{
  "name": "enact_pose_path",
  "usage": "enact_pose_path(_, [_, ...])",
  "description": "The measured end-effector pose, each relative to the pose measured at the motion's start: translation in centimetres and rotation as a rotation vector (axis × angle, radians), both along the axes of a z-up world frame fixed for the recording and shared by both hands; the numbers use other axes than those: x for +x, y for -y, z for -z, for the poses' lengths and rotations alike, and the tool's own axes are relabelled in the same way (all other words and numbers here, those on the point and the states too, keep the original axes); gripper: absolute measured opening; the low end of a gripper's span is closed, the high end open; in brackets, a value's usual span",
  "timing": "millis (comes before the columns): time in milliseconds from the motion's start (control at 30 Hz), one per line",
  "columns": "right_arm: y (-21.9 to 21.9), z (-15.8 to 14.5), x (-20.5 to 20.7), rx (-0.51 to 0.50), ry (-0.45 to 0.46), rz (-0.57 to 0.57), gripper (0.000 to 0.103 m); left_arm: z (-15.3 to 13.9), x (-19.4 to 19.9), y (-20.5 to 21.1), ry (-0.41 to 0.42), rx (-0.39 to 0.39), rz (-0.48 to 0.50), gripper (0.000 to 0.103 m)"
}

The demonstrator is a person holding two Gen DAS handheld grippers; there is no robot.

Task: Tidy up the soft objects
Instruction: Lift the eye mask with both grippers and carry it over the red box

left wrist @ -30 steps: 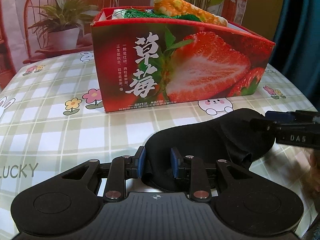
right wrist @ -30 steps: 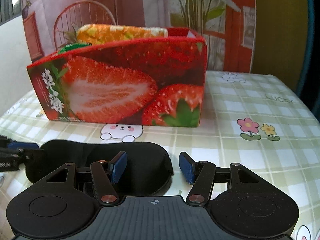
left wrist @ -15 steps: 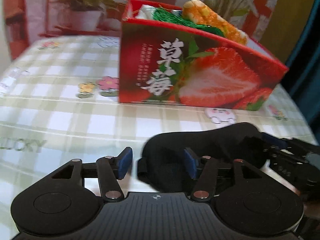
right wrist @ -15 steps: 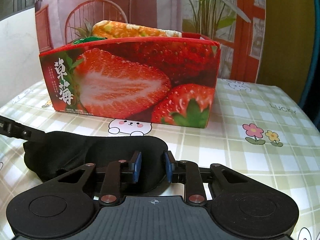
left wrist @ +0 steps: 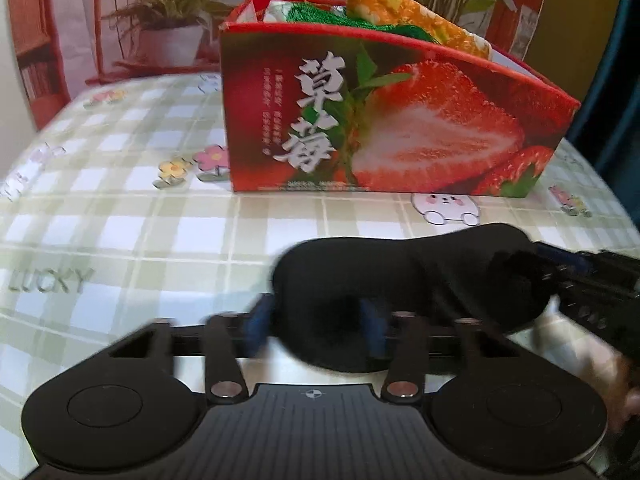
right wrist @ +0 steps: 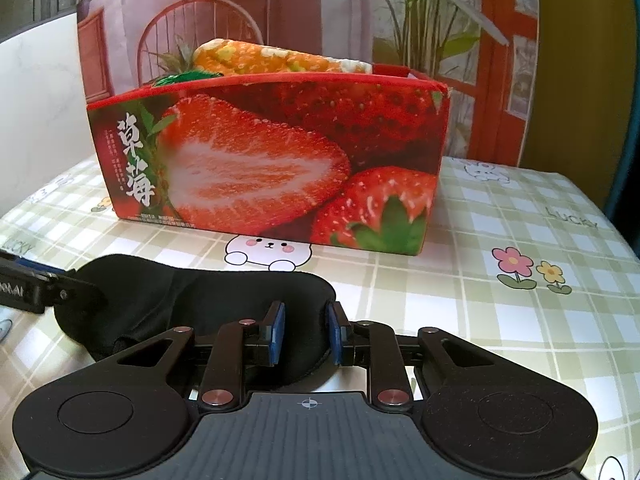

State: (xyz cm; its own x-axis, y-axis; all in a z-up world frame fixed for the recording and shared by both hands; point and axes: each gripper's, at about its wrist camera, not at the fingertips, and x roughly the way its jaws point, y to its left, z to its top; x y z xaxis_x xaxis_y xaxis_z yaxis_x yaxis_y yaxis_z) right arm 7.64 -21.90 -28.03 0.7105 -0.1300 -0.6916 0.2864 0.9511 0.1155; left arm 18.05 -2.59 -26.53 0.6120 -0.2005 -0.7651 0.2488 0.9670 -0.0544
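Note:
A black eye mask [left wrist: 420,268] lies on the checked tablecloth in front of a red strawberry-print box [left wrist: 400,120]. My left gripper [left wrist: 316,322] is blurred; its jaws are closing with the mask's left end between the pads. In the right wrist view, my right gripper [right wrist: 305,330] pinches a fold at the right end of the mask [right wrist: 224,292], its jaws still closing a little. The left gripper's fingers [right wrist: 60,286] reach the mask's far end there. The box [right wrist: 260,160] holds an orange plush toy [right wrist: 276,60] and green stuff [left wrist: 320,12].
The tablecloth [right wrist: 500,320], printed with flowers and bunnies, stretches right of the mask and left of the box. A backdrop picture of a chair and potted plants [left wrist: 168,24] stands behind the table. A dark curtain [left wrist: 616,80] hangs at the right.
My left gripper opened, then closed again on the mask's left end. My right gripper went from open around the mask's right end to shut on it. The box looks slightly nearer in both views.

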Motion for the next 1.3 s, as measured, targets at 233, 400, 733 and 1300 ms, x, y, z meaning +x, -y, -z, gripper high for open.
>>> enact_pose_path(233, [1.0,-2.1,-2.0,0.076,0.083,0.053,0.012,-1.7,-0.7,-1.1,0.079,-0.062,0.021,0.013])
enact_pose_path(400, [0.8,-3.4,-2.2,0.100,0.110,0.038,0.011,-2.1,-0.9,-0.5,0.101,-0.071,0.026,0.013])
enact_pose_path(733, [-0.3,-4.9,-2.3,0.148,0.130,0.007,0.011,-3.2,-1.5,-0.6,0.103,-0.111,0.034,0.014])
enact_pose_path(1300, [-0.1,-7.8,-2.7,0.109,0.214,0.008,0.009,-6.3,-2.4,-1.9,0.248,-0.173,0.035,0.010])
